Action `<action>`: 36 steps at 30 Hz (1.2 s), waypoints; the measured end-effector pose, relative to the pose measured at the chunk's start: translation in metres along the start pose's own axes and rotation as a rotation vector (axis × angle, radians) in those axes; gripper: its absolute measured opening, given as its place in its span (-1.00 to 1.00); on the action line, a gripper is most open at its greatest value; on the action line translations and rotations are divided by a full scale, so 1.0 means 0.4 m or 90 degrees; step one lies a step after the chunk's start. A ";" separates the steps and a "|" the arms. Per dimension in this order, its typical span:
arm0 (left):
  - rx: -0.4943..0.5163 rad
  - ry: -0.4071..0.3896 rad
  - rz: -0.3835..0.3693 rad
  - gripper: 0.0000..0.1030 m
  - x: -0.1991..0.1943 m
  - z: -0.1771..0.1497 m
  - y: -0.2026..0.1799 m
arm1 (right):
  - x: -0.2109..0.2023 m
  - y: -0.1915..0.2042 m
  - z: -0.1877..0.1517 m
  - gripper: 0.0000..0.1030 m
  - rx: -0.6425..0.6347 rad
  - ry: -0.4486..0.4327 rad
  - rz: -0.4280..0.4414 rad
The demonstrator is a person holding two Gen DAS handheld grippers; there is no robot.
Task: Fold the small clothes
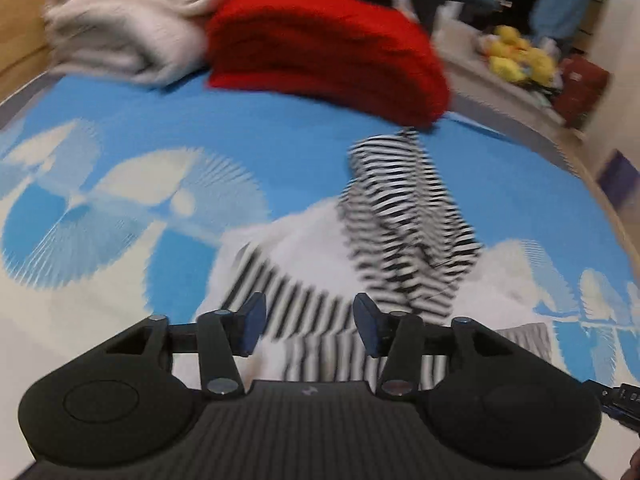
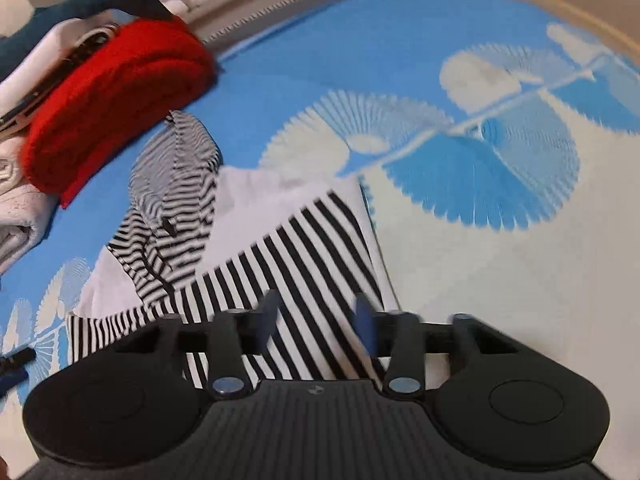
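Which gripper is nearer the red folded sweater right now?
Probably the left gripper; the red sweater looms large ahead of it. The right gripper sees it smaller, far left.

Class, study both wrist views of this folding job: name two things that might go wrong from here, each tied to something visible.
1. Both the left gripper and right gripper are open over the striped garment, so a closing pinch may catch only one layer.
2. Its bunched sleeve lies close to the red folded cloth; a pull might drag that pile.

A home bedroom: patterned blue bedsheet (image 2: 400, 60), folded blankets (image 1: 132, 20), yellow plush toys (image 1: 520, 56).
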State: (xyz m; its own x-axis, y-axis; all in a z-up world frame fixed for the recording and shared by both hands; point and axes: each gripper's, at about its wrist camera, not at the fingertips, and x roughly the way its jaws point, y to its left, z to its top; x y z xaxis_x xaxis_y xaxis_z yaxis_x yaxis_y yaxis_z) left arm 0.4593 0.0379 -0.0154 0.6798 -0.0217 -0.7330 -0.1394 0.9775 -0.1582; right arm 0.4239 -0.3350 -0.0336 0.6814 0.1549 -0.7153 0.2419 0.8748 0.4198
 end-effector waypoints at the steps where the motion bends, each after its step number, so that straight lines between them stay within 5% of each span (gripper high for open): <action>1: 0.014 -0.001 -0.011 -0.46 0.014 0.023 -0.012 | -0.004 -0.003 0.004 -0.81 -0.001 -0.003 0.005; 2: 0.034 -0.003 -0.017 -0.68 0.034 0.055 -0.029 | -0.005 -0.006 0.006 -0.90 0.001 -0.004 0.011; 4: 0.076 -0.017 -0.032 -0.79 0.085 0.119 -0.065 | -0.008 -0.012 0.009 -0.95 0.001 -0.005 0.025; 11: 0.104 0.005 -0.054 -0.79 0.404 0.346 -0.137 | 0.027 -0.022 -0.003 -0.92 -0.017 0.057 0.032; 15: 0.116 0.033 -0.013 -0.78 0.631 0.431 -0.154 | 0.043 -0.023 -0.010 -0.92 -0.026 0.076 0.029; 18: 0.114 0.031 0.014 -0.63 0.748 0.482 -0.160 | 0.051 -0.025 -0.016 -0.92 -0.037 0.092 0.033; 20: 0.078 0.031 0.004 0.04 0.811 0.508 -0.155 | 0.053 -0.026 -0.018 -0.92 -0.045 0.099 0.033; 22: 0.065 0.041 0.016 0.17 0.869 0.521 -0.164 | 0.055 -0.027 -0.016 -0.92 -0.050 0.102 0.029; 24: 0.087 0.042 0.038 -0.02 0.904 0.521 -0.189 | 0.055 -0.029 -0.010 -0.92 -0.052 0.098 0.029; 25: 0.109 0.051 0.020 -0.62 0.917 0.515 -0.199 | 0.058 -0.031 -0.008 -0.92 -0.052 0.098 0.027; 26: 0.132 0.068 -0.003 -0.97 0.923 0.511 -0.212 | 0.062 -0.035 -0.005 -0.92 -0.050 0.100 0.026; 32: 0.248 -0.047 -0.068 -0.99 0.705 0.496 -0.285 | 0.061 -0.061 0.018 -0.92 -0.003 0.091 0.001; 36: 0.309 -0.085 -0.140 -0.99 0.452 0.357 -0.294 | 0.022 -0.057 0.039 -0.92 0.008 0.058 0.014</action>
State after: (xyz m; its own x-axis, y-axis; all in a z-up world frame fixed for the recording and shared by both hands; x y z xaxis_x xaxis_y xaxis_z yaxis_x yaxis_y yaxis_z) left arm 0.7013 -0.0509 -0.0350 0.7454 -0.2403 -0.6218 0.3430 0.9381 0.0487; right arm 0.4352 -0.3608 -0.0408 0.6211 0.2164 -0.7532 0.2355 0.8652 0.4428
